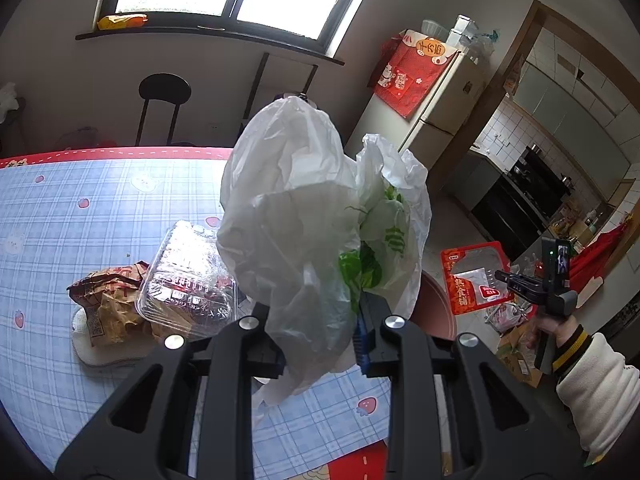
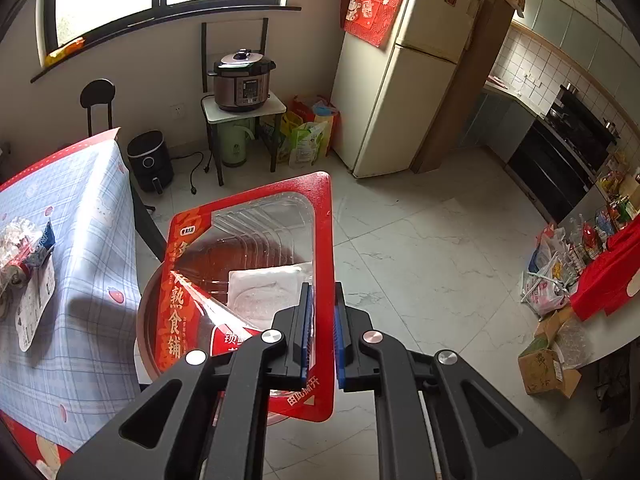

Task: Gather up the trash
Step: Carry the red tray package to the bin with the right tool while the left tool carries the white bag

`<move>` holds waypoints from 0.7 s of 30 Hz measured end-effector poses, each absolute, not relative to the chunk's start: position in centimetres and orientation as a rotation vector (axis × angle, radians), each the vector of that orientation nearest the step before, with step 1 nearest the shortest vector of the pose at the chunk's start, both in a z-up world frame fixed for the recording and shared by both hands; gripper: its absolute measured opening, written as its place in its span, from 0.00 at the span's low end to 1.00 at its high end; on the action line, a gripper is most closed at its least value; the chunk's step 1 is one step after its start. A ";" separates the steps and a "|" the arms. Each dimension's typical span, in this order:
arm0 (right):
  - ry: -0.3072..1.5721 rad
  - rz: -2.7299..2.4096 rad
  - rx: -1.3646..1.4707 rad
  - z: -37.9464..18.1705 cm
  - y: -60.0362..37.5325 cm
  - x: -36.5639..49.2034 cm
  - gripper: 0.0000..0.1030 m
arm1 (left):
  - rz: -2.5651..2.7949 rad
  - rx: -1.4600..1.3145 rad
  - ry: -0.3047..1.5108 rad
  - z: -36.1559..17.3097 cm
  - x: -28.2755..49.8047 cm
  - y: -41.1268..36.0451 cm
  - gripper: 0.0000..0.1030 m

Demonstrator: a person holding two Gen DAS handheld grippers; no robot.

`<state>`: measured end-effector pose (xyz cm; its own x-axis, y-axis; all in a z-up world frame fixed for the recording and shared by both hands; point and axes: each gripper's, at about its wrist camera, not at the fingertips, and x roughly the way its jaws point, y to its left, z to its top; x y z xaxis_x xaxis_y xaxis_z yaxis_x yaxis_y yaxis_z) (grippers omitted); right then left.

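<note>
**Both grippers loaded, bin right below**

Black left gripper [image 1: 320, 336] sits closest to the lens, jaws pinched on a crumpled white plastic bag with green print [image 1: 316, 216] that balloons up over the blue checked tablecloth [image 1: 80, 208]. Over in the right wrist view, the right gripper [image 2: 322, 332] is clamped on the edge of a red-framed clear plastic food tray [image 2: 256, 264] — a thin rim between the blue pads, so not much purchase. That tray hangs over a round brownish bin [image 2: 146, 320] sitting on the floor just beside the table.

More trash waits on the table: a crumpled brown paper wrapper [image 1: 108, 300] and a clear plastic clamshell box [image 1: 188, 276] touching it.

What could go wrong? The tray is wide and looks about as wide as the bin mouth — dropped flat, it'd probably bridge the rim or tip out onto the tile. The bag is floppy and light, so it may cling to a pad or drift off-target once released.
</note>
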<state>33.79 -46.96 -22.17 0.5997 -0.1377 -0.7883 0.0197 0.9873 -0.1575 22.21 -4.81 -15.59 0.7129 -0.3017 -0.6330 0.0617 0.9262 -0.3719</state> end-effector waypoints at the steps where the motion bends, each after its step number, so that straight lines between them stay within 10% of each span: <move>1: 0.925 -0.086 -0.134 -22.1 -46.9 34.1 0.12 | -0.205 -0.338 0.753 -15.6 22.2 -4.9 0.27; 11: 0.801 -0.007 -0.022 -18.4 -46.2 32.8 0.95 | -0.242 -0.318 0.762 -15.8 23.0 -6.8 0.27; 21: 0.667 -0.004 0.060 -13.4 -47.4 27.0 0.95 | -0.369 -0.235 0.788 -16.0 25.9 -13.1 0.27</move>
